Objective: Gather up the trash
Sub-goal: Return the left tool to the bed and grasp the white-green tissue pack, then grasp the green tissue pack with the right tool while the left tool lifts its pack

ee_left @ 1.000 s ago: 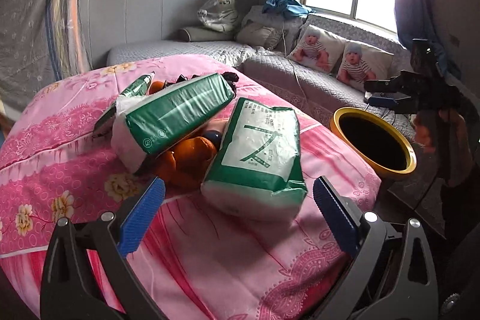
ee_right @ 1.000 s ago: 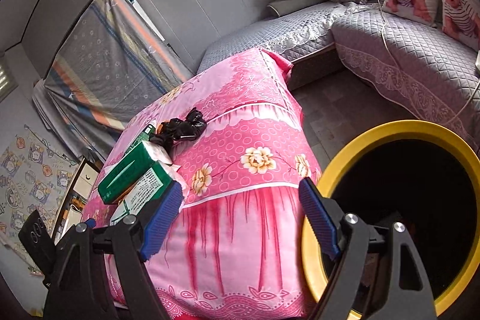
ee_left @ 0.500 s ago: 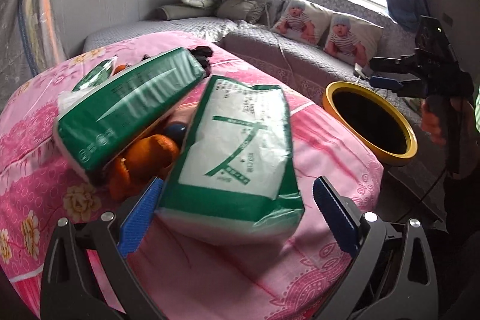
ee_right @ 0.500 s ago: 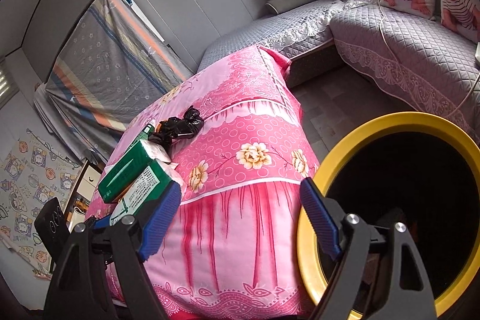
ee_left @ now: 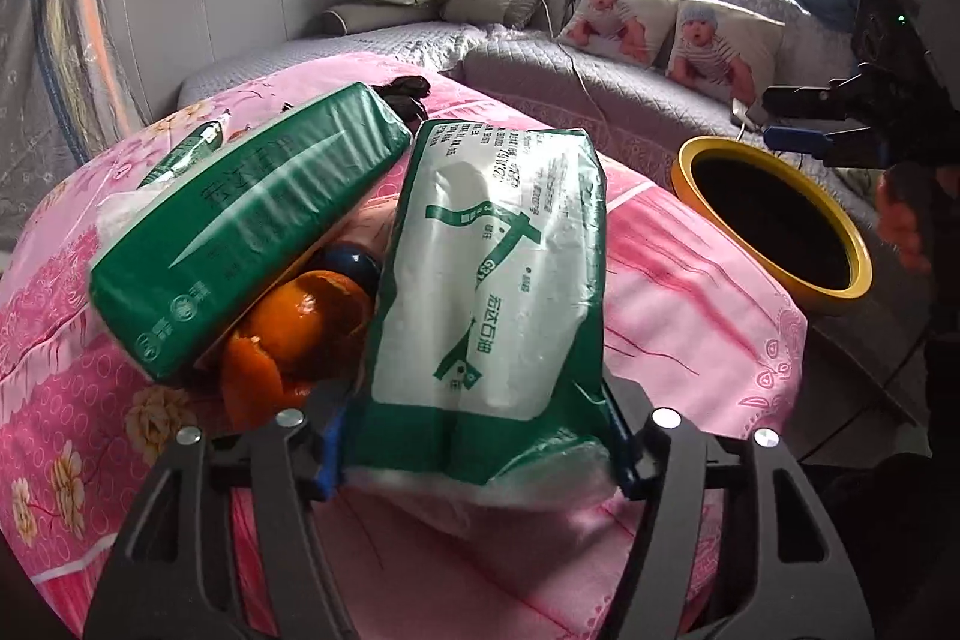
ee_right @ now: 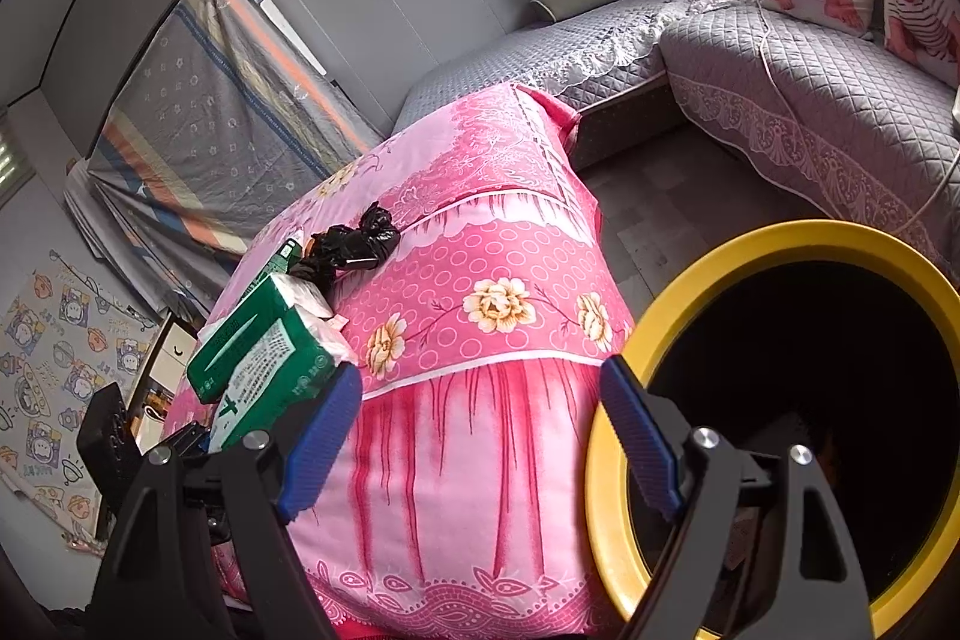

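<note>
My left gripper (ee_left: 474,451) is shut on the near end of a green-and-white tissue pack (ee_left: 498,280) lying on the pink table cover (ee_left: 690,316). A second green tissue pack (ee_left: 246,232) leans over orange peel (ee_left: 300,334) to its left, with a small green packet (ee_left: 186,154) and a crumpled black bag (ee_left: 408,91) behind. The yellow-rimmed bin (ee_left: 774,226) stands to the right of the table. My right gripper (ee_right: 480,436) is open and empty, held beside the bin (ee_right: 798,244) and facing the table's side. Both packs (ee_right: 264,358) and the black bag (ee_right: 354,244) show there too.
A grey quilted sofa (ee_left: 600,100) with baby-print pillows (ee_left: 714,40) runs behind the table under the window. A striped folded mattress (ee_right: 198,142) leans on the wall at left. A white cable (ee_right: 774,58) crosses the sofa.
My left gripper moved forward onto the nearer tissue pack and its jaws closed on the pack's end. My right gripper stayed open beside the bin, shifting only slightly.
</note>
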Demonstrator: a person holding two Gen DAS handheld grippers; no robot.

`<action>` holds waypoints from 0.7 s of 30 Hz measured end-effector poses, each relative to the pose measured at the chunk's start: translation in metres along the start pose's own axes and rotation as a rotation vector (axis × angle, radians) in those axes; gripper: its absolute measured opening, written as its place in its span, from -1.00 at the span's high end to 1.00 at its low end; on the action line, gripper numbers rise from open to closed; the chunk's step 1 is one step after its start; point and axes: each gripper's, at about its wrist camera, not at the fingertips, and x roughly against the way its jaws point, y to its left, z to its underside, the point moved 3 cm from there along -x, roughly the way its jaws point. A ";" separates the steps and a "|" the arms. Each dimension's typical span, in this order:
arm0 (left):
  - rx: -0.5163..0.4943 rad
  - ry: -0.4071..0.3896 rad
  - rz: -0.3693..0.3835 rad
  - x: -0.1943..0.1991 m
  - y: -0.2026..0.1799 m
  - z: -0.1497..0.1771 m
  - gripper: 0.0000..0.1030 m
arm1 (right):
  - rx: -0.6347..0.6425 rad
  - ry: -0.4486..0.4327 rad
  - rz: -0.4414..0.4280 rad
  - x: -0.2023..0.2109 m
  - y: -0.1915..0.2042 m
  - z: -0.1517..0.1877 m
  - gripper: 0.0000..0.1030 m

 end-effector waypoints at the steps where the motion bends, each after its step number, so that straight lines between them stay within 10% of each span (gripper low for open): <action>1: 0.008 -0.011 0.004 0.004 0.001 0.002 -0.08 | 0.009 0.003 -0.003 -0.002 0.004 -0.002 -0.52; 11: 0.154 -0.210 0.005 0.086 0.021 0.026 -0.03 | 0.066 0.107 -0.215 -0.041 0.071 -0.015 -0.52; 21: 0.269 -0.318 -0.116 0.142 0.058 0.048 -0.04 | -0.186 0.341 -0.534 -0.135 0.116 -0.028 -0.52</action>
